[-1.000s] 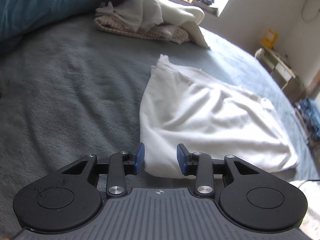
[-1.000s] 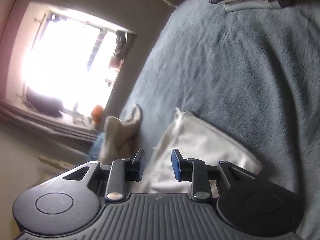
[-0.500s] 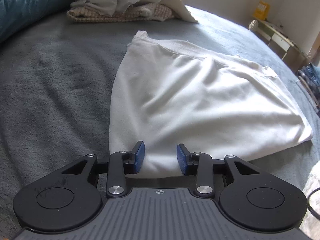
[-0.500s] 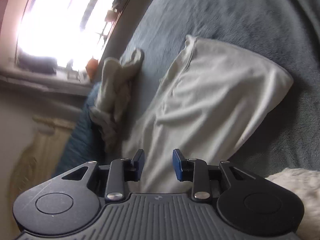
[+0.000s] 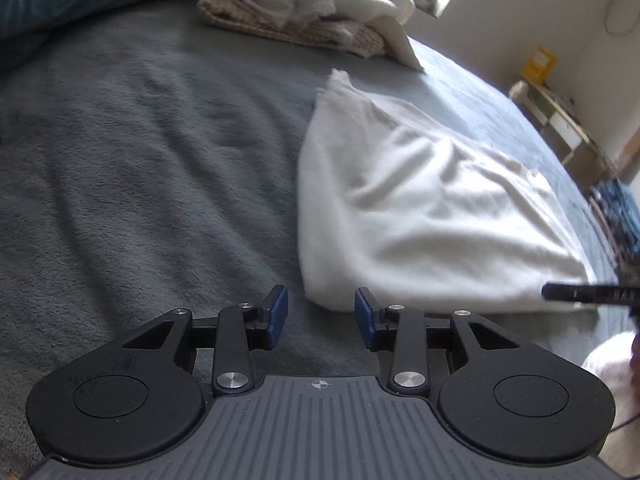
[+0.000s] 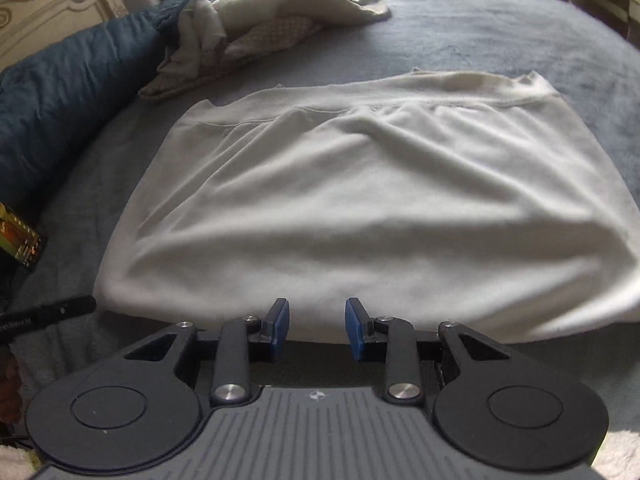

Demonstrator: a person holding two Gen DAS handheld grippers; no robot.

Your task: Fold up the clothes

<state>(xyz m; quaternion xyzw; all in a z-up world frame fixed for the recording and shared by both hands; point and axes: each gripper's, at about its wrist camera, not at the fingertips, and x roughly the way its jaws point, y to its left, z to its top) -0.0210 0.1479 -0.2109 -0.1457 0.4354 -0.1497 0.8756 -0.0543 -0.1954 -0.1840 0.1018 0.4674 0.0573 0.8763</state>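
- Your left claw (image 5: 321, 318) hangs low over the grey bed cover (image 5: 160, 168), its blue pads spread wide with nothing between them.
- It sits just off the near left corner of the folded white garment (image 5: 420, 216); the cloth's corner lies just ahead of the gap, not in it.
- Your right claw (image 6: 317, 326) is parted about as wide and grips nothing either.
- It points at the near folded edge of the same white garment (image 6: 360, 200), which lies flat on the bed cover (image 6: 480, 28) with its ribbed hem on the far side.
- The right claw's pads are just short of that edge; whether they touch it, you cannot tell.
- Beyond the garment, a loose pile of unfolded clothes (image 5: 312, 12) rests near the head of the bed, well apart from the white piece; it shows in the right view too (image 6: 256, 20).
- A dark blue duvet (image 6: 72, 92) is bunched along the left side of the bed.
- In the left view, a black bar-shaped part (image 5: 592, 293) enters from the right edge beside the garment's near right corner.
- Across the room, a low shelf unit (image 5: 560, 120) stands against the wall.
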